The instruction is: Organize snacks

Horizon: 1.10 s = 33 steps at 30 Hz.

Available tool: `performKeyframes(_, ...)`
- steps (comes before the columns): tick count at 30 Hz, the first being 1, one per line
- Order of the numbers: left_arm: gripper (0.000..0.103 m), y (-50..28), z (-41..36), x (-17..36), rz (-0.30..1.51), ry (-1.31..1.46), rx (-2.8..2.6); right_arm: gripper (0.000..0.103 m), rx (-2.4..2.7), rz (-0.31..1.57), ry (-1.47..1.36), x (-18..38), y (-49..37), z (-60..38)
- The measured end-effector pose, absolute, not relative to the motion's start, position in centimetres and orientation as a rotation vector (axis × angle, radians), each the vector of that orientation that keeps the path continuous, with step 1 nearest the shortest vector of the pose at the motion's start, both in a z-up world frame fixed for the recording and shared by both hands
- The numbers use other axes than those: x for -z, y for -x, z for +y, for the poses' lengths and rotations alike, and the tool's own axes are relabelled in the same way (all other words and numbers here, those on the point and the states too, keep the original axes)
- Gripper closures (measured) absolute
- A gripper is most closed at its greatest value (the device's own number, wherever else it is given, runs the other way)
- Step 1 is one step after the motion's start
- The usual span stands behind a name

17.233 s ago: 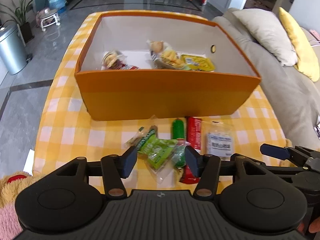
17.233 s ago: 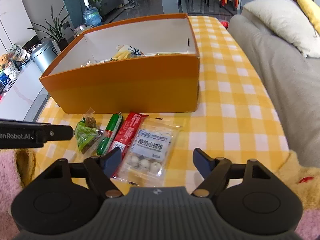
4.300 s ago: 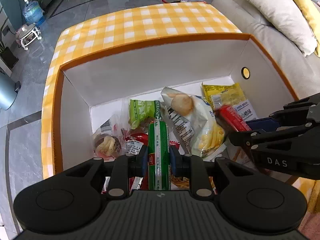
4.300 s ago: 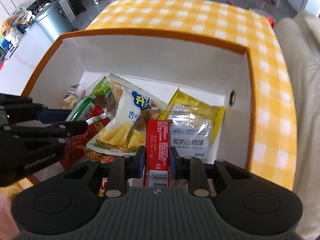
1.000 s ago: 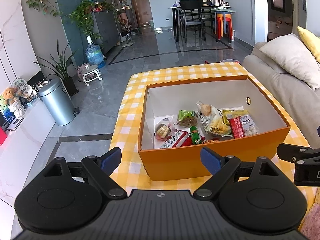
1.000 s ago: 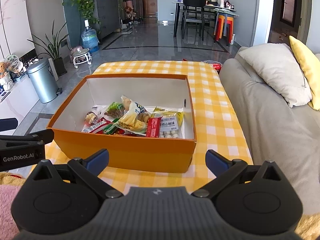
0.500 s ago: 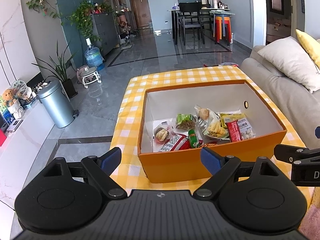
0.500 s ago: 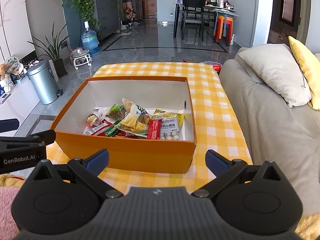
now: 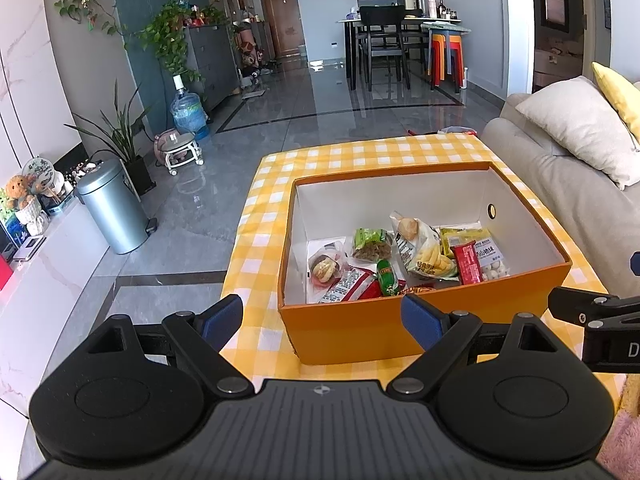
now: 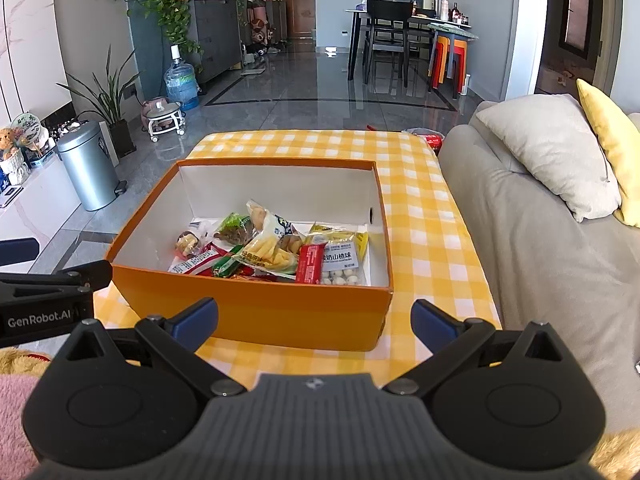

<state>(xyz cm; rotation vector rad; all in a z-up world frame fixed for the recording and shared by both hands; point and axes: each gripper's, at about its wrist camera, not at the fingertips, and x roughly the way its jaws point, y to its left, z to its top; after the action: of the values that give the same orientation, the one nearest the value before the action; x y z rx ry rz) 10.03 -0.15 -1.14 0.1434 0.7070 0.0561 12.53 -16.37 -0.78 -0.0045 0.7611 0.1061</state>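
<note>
Hovering low in frame, the left gripper [image 9: 322,316] and right gripper [image 10: 314,318] gaped wide, empty, before the snack-filled orange box [image 9: 424,320].

A home living room, seemingly: grey sofa [image 10: 560,248] with cushions, houseplants [image 9: 168,40], dining table [image 10: 404,16] beyond.

Glossy grey floor tiles [image 9: 320,112] with dark inlay lines reflect daylight. A beige sofa [image 10: 560,248] on the right carries a cream cushion [image 10: 548,148] and a yellow one [image 10: 612,136]. Far back stand a dining table [image 10: 416,20], dark chairs and stacked orange stools [image 10: 450,60]. Along the left wall are a steel bin [image 9: 110,206], potted plants [image 9: 116,136] and a water bottle [image 9: 188,110].
</note>
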Motion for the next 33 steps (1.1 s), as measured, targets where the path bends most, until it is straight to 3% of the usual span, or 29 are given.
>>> performKeyframes(33,0.000,-9.85,0.03,1.29,0.711,-0.128,-0.067,0.004,-0.103,0.744,0.005,0.18,-11.96,-16.38)
